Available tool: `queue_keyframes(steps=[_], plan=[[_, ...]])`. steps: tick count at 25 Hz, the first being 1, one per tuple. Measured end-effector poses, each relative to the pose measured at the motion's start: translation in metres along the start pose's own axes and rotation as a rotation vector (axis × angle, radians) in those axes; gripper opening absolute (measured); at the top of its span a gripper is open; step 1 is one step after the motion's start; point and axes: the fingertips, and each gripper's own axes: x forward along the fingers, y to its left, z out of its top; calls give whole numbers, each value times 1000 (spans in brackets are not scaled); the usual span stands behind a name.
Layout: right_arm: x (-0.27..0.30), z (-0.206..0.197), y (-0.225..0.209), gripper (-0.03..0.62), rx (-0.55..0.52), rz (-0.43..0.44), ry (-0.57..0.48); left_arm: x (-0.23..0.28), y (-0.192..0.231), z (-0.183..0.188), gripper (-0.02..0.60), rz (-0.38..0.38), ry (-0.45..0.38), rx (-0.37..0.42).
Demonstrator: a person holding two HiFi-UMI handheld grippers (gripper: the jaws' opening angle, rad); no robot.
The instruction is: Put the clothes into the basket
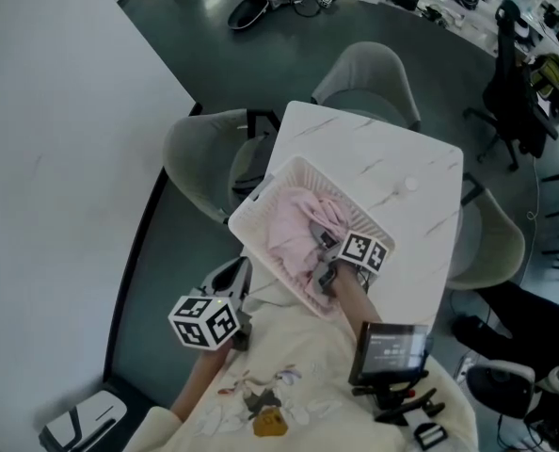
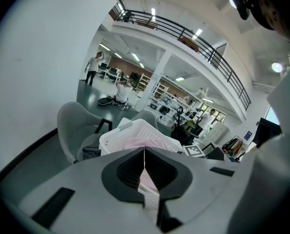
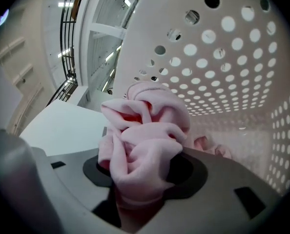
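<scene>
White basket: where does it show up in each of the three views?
Head view: white basket at centre, on the table's near-left corner.
Left gripper view: centre, just above the jaws.
Right gripper view: its perforated wall fills the upper right.
Shared landmark: the pink cloth in it.

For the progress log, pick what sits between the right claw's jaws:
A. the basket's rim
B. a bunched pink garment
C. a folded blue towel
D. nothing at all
B: in the right gripper view the right claw is closed on a bunched pink garment, with the white perforated basket wall behind it.
</scene>
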Motion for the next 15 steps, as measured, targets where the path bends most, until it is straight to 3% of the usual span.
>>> queue_keyframes(steps=[7,15], plan=[[8,0,-31,241,38,-114,-17,9,-3,2,12,-25,30,-5],[-10,-6,-78,258,48,-295,-15,23,-19,-2,12,-79,81,47]])
